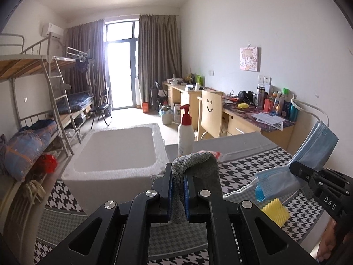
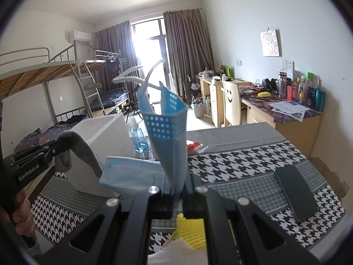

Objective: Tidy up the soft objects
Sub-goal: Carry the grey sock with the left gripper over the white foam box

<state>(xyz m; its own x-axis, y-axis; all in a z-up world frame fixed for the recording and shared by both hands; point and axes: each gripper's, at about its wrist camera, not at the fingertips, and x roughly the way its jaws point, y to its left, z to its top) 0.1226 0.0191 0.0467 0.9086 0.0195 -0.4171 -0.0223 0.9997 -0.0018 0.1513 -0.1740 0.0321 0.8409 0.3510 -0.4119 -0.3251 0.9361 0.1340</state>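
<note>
My left gripper [image 1: 178, 190] is shut on a grey sock [image 1: 196, 170], held above the table just in front of a white foam box [image 1: 114, 152]. The sock [image 2: 81, 148] and the left gripper [image 2: 58, 146] also show at the left of the right wrist view. My right gripper [image 2: 177, 190] is shut on a blue face mask [image 2: 167, 132] that sticks up, its ear loops at the top. That mask [image 1: 313, 150] shows at the right of the left wrist view. A second blue mask [image 2: 130, 174] lies on the table. A yellow sponge [image 1: 275, 212] lies beside it.
The table has a black-and-white houndstooth cloth [image 2: 242, 161]. A black phone [image 2: 296, 192] lies on it at the right. A white pump bottle [image 1: 186, 132] and a red-white packet [image 2: 193, 145] stand behind. A blue bottle [image 2: 139, 141] is by the box. Desks and a chair are beyond.
</note>
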